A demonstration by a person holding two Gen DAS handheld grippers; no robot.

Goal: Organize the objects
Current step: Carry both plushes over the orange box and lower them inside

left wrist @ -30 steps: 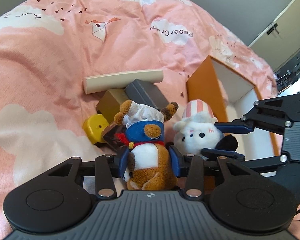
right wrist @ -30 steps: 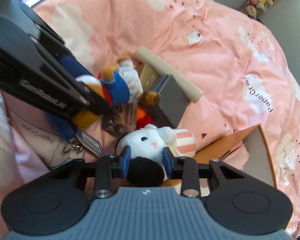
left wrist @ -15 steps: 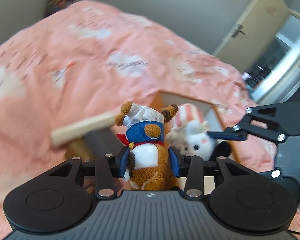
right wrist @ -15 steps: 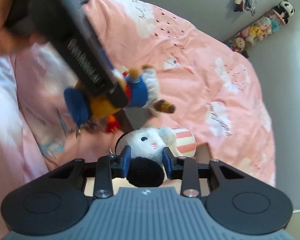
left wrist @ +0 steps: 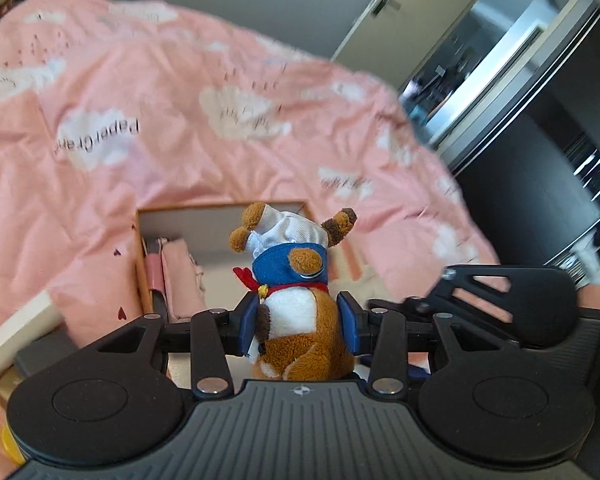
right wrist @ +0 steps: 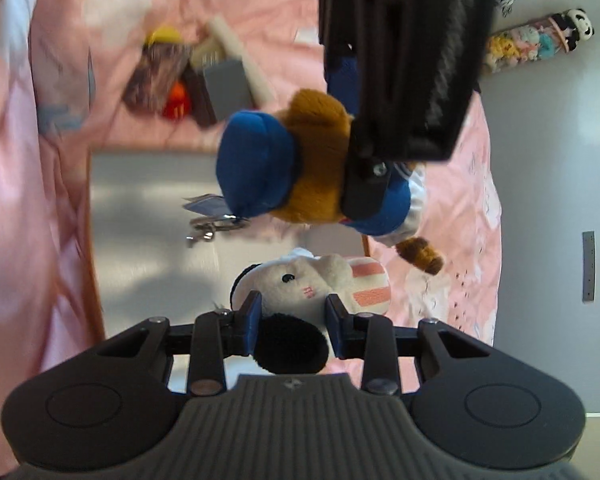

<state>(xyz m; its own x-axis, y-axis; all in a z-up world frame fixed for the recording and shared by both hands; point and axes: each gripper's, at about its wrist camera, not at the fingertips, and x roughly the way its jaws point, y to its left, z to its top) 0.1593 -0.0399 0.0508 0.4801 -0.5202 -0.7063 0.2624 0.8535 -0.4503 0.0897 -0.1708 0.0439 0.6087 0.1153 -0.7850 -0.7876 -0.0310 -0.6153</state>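
My left gripper [left wrist: 298,322] is shut on a brown plush bear [left wrist: 295,308] in a blue mask and white chef hat, held above an open orange-walled box [left wrist: 219,210]. The bear also shows in the right wrist view [right wrist: 312,176], hanging over the box's pale floor [right wrist: 139,208] with its tag and keyring dangling. My right gripper [right wrist: 293,316] is shut on a white plush animal [right wrist: 308,282] with a pink-striped hat and a black tail, also over the box.
The box lies on a pink cloud-print bedspread [left wrist: 147,128] and holds pink folded items [left wrist: 175,276]. A pile of loose things remains beside it: a cream stick [right wrist: 243,62], a grey box [right wrist: 225,88], a yellow item [right wrist: 165,34]. A door [left wrist: 384,4] stands beyond.
Both grippers have lifted their plush toys away from the pile and swung over the open box. The views are blurred by the motion.
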